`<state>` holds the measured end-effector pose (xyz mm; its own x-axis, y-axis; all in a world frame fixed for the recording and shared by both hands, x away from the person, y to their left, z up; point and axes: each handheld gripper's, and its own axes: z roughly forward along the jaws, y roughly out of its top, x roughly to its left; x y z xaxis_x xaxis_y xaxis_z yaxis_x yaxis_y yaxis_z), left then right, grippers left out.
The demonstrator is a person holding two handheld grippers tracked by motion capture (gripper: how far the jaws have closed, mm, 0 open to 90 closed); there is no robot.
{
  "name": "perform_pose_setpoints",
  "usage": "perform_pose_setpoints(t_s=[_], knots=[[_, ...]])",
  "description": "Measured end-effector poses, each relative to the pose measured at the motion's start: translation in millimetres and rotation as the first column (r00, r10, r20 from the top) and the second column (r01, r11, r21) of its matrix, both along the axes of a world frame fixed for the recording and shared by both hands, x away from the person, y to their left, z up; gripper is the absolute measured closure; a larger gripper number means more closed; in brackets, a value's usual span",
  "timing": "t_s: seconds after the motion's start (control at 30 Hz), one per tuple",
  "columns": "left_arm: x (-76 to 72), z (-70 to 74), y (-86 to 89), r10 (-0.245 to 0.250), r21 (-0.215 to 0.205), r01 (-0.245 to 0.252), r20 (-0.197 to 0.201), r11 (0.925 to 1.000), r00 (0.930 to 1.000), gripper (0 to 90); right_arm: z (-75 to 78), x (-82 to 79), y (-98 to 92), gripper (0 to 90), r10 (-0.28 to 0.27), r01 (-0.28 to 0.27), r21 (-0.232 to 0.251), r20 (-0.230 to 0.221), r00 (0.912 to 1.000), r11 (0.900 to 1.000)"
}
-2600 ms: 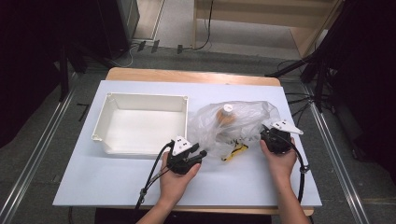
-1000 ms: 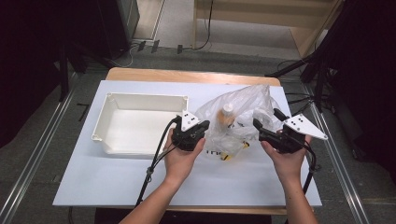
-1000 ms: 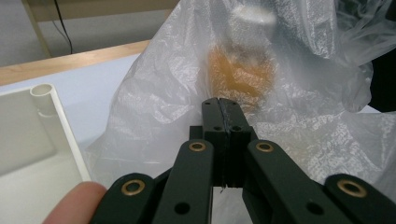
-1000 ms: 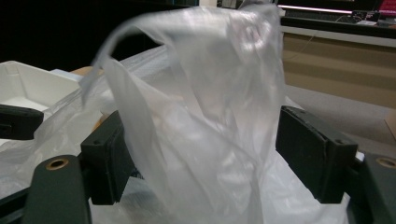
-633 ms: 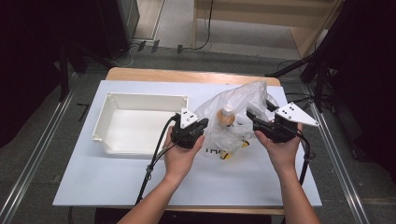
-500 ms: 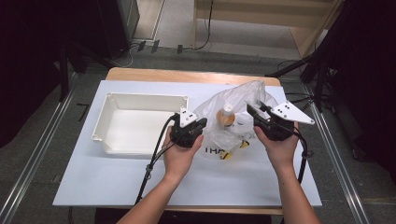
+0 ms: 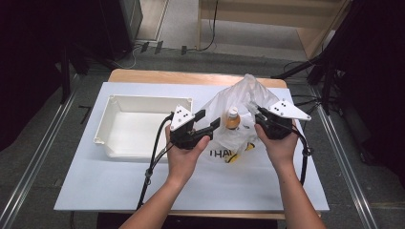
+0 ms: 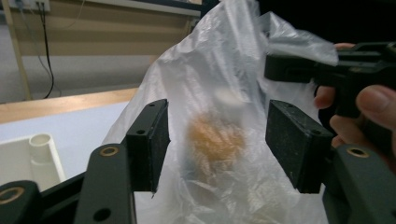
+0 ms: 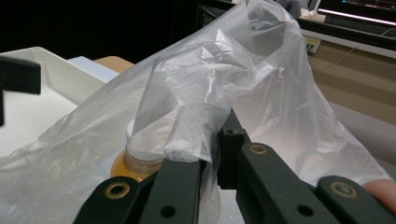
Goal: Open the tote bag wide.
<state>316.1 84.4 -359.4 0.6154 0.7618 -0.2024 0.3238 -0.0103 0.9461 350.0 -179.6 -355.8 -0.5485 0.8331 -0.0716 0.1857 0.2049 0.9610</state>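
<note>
White worktop (image 7: 119,191) over a wooden table, dark surroundings on both sides. Clear plastic bag (image 7: 239,102) stands at centre right, lifted into a peak, with an orange-filled bottle (image 7: 232,119) upright inside and a yellow item low in its near folds. Right hand-held gripper (image 9: 219,140) is closed, pinching a fold of the bag film. Left hand-held gripper (image 8: 217,140) has just been opening; its jaws stand apart either side of the bag without pressing it. White tray (image 7: 107,138) sits left of the bag.

Risk: one thin pinch carries the film; it may slip or tear, tipping the bottle.

Obscured: yellow item unidentifiable; bag print partly hidden; bottle blurred in the left gripper view.
</note>
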Motion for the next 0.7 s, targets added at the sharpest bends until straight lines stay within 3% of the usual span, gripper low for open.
perform_pose_setpoints(t_s=[0.13,0.23,0.37,0.4,0.43,0.53,0.6,0.67,0.7], knots=[[2.6,-0.9,-7.9,-0.023,0.024,0.023,-0.006,0.9995,0.9997,37.5,-1.1,0.5,1.8,89.3,0.006,-0.006,-0.001,-0.004,1.0,1.0],[9.0,-5.2,-14.3,0.014,0.088,-0.009,-0.057,0.996,0.9982,41.4,-1.2,0.2,2.6,89.2,0.016,-0.016,-0.003,0.001,0.9999,1.0],[16.2,-12.4,-13.5,0.069,0.154,-0.054,-0.094,0.9865,0.9932,77.0,-0.7,0.5,1.9,89.1,0.015,-0.015,-0.008,0.006,0.9999,1.0],[19.4,-15.0,-11.8,0.099,0.178,-0.077,-0.116,0.981,0.9884,84.7,-0.7,0.9,1.5,89.2,0.01,-0.01,-0.012,0.007,0.9999,1.0],[22.5,-17.2,-9.6,0.103,0.176,-0.079,-0.136,0.9813,0.9853,90.0,-1.1,2.1,0.8,89.2,0.004,-0.004,-0.019,0.007,1.0,1.0],[29.6,-24.3,-7.3,0.107,0.185,-0.073,-0.181,0.9801,0.9777,90.0,-4.4,8.3,-2.5,89.0,-0.03,0.029,-0.021,-0.007,0.9995,0.999],[30.8,-29.9,-8.1,0.088,0.189,-0.051,-0.194,0.9806,0.977,90.0,-7.5,12.1,-4.7,89.0,-0.042,0.042,-0.008,-0.026,0.9988,0.999],[25.6,-29.7,-7.3,0.091,0.159,-0.066,-0.156,0.985,0.9836,89.2,-9.8,13.5,-4.9,88.9,-0.042,0.042,-0.005,-0.032,0.9986,0.999],[22.7,-27.7,-6.5,0.078,0.123,-0.062,-0.134,0.9905,0.9879,80.0,-10.5,13.2,-3.9,88.8,-0.039,0.039,-0.008,-0.032,0.9987,0.999]])
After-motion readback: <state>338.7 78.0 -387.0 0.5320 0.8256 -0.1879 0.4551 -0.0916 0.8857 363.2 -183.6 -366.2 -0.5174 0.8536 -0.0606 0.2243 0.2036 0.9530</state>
